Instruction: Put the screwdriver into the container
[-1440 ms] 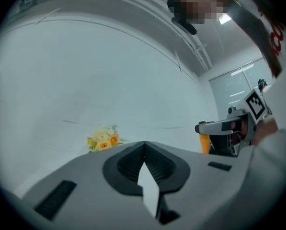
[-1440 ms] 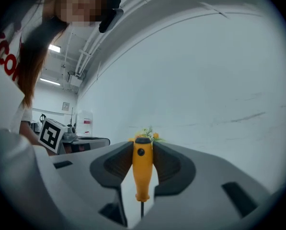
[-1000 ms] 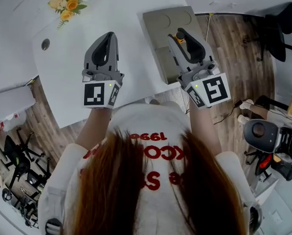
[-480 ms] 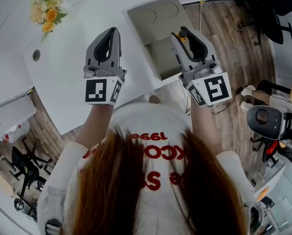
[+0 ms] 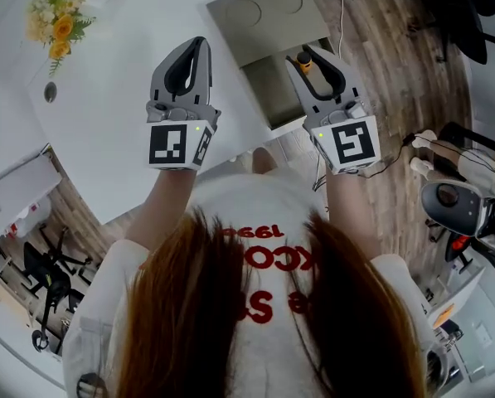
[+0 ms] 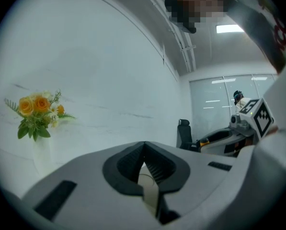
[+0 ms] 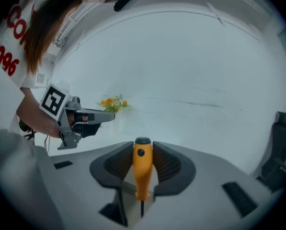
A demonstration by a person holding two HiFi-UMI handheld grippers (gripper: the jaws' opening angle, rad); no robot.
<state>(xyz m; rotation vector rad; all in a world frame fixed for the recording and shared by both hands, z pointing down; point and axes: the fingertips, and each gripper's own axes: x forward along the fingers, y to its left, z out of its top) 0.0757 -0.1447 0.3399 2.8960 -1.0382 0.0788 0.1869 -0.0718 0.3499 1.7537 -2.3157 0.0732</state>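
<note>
An orange-handled screwdriver (image 5: 303, 59) (image 7: 142, 169) stands upright between the pads of my right gripper (image 5: 309, 61) (image 7: 143, 150), which is shut on its handle; the thin shaft points down. In the head view it hangs over the near right part of the khaki container (image 5: 230, 23), a flat tray with two round recesses and a deeper compartment. My left gripper (image 5: 199, 45) (image 6: 143, 150) is to the left of the container above the white table (image 5: 106, 131). Its tips meet with nothing between them.
A bunch of orange and white flowers (image 5: 52, 15) (image 6: 37, 111) stands at the table's far left, with a round hole (image 5: 50, 92) nearby. The container lies at the table's right edge; beyond it are wooden floor and office chairs (image 5: 454, 214).
Both grippers have sunk a little and moved forward. The right one has carried the screwdriver further over the container. The jaws look the same.
</note>
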